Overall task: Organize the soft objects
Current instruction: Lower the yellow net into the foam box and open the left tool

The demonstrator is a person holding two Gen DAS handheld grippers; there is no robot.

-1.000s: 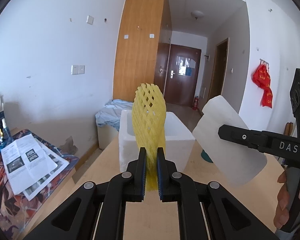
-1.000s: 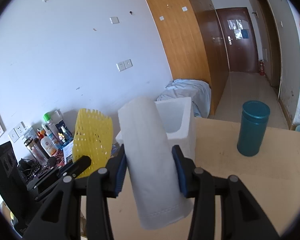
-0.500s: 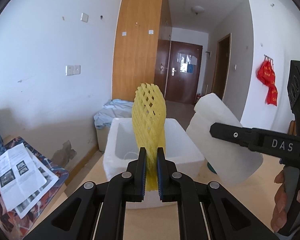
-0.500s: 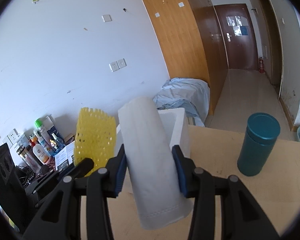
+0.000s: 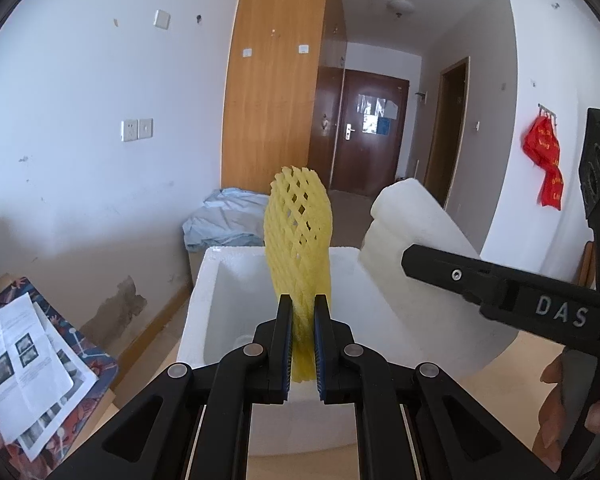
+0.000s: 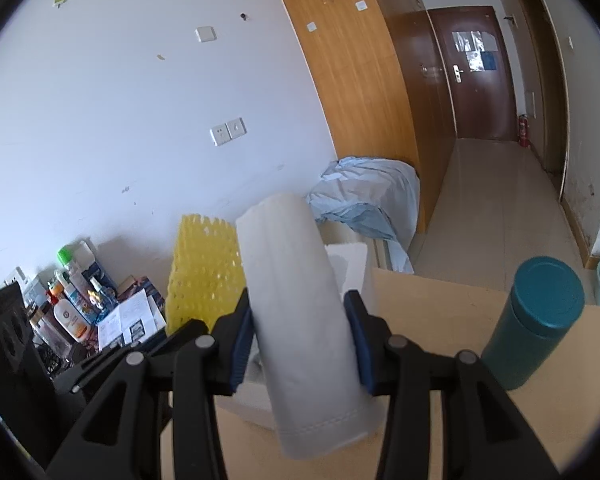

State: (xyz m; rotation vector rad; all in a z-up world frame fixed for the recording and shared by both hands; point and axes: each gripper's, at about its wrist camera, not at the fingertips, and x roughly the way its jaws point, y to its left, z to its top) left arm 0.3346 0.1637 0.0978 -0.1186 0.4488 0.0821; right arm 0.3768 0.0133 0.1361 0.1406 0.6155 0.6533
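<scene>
My left gripper (image 5: 302,342) is shut on a yellow foam net sleeve (image 5: 298,240), which stands upright above the near side of an open white foam box (image 5: 204,312). My right gripper (image 6: 300,340) is shut on a rolled white towel (image 6: 300,312), held just over the box (image 6: 350,264). In the left wrist view that towel (image 5: 416,256) hangs over the box's right side, with the right gripper's black body (image 5: 512,300) in front of it and a hand (image 5: 572,408) below. The yellow sleeve (image 6: 204,276) shows left of the towel in the right wrist view.
The box stands on a light wooden table (image 6: 452,360). A teal canister (image 6: 540,320) stands on the table to the right. Papers (image 5: 24,364) lie on a patterned cloth at left, with bottles (image 6: 70,304) beyond. Blue bedding (image 5: 228,220) lies behind the box.
Both grippers have moved forward toward the foam box with their loads; the box now looks larger and sits right under the sleeve and towel. Both grips are unchanged.
</scene>
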